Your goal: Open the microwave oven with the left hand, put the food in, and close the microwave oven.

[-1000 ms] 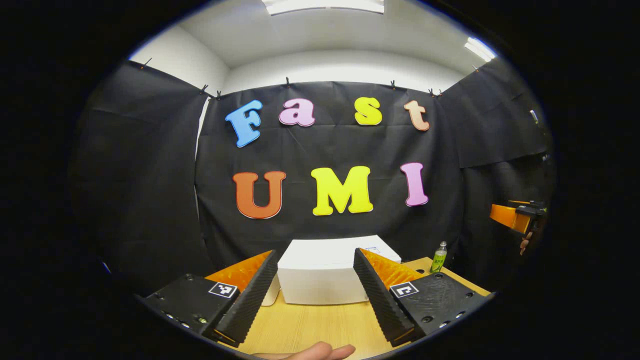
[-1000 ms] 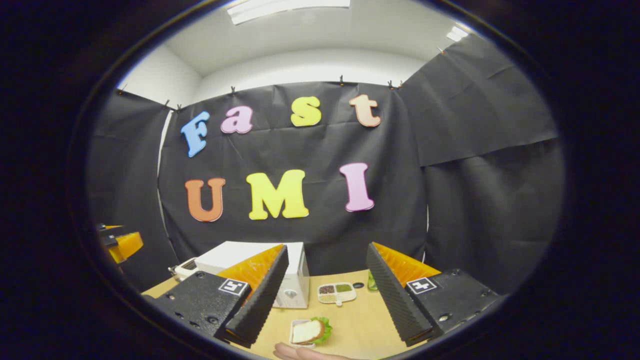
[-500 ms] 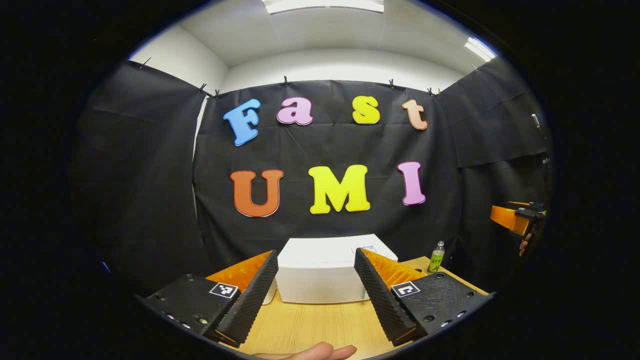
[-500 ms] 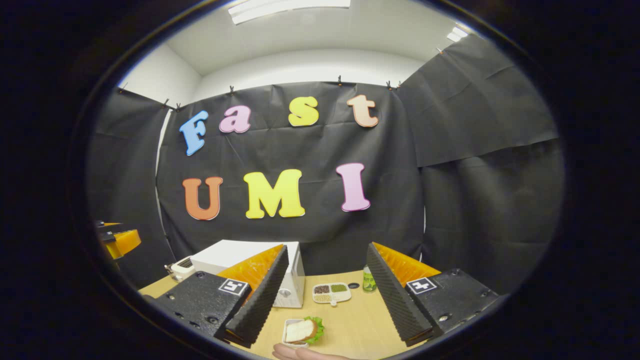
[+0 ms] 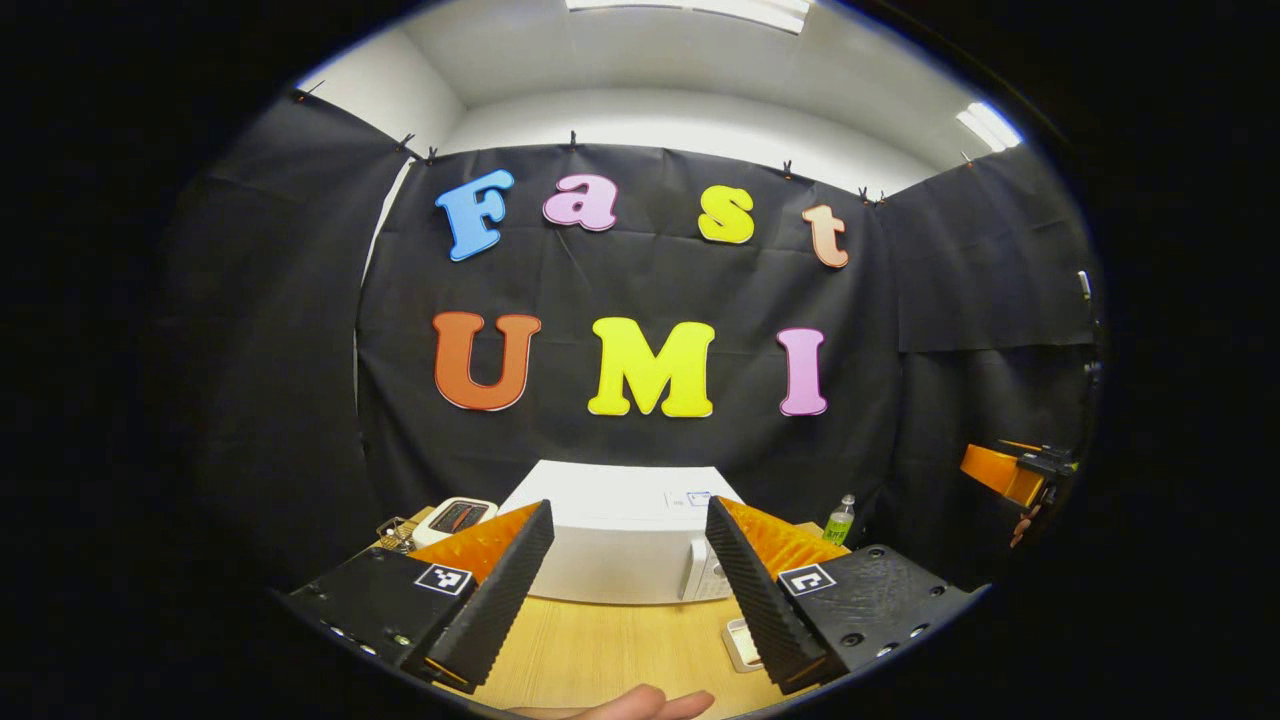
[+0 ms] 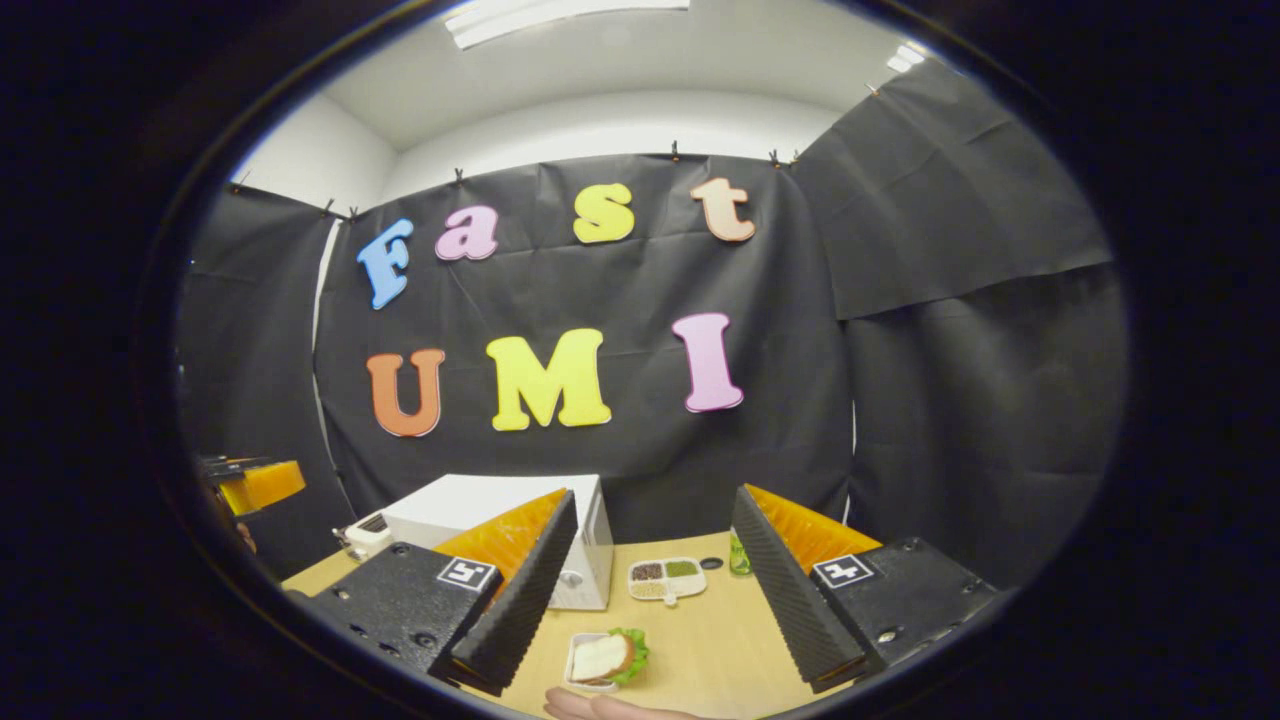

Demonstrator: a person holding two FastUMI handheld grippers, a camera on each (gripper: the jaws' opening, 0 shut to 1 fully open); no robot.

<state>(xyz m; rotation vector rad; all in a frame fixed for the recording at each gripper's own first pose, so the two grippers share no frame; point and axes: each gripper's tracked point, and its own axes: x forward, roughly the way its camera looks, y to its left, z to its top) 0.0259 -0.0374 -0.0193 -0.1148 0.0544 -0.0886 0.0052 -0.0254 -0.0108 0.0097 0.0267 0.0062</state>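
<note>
Left gripper view: the left claw [image 5: 625, 590] is held wide apart and empty above the near part of the wooden table [image 5: 610, 655]. The white microwave oven [image 5: 625, 535] is seen between the two ribbed fingers, at the far side of the table against the black cloth wall, with its door shut. A small white appliance [image 5: 455, 518] stands just beside the oven on its left, and a green bottle [image 5: 840, 520] stands to its right. The corner of a tray [image 5: 740, 645] is visible beside the right finger. The right claw [image 5: 1010, 475] is seen at the far right, held well above the table.

Right gripper view: the right claw [image 6: 645, 590] is likewise held wide apart and empty. The food, a sandwich with lettuce on a small white dish [image 6: 603, 658], lies on the near part of the table between the fingers. A divided dish of grains [image 6: 665, 577] lies farther off, to the right of the microwave oven.
</note>
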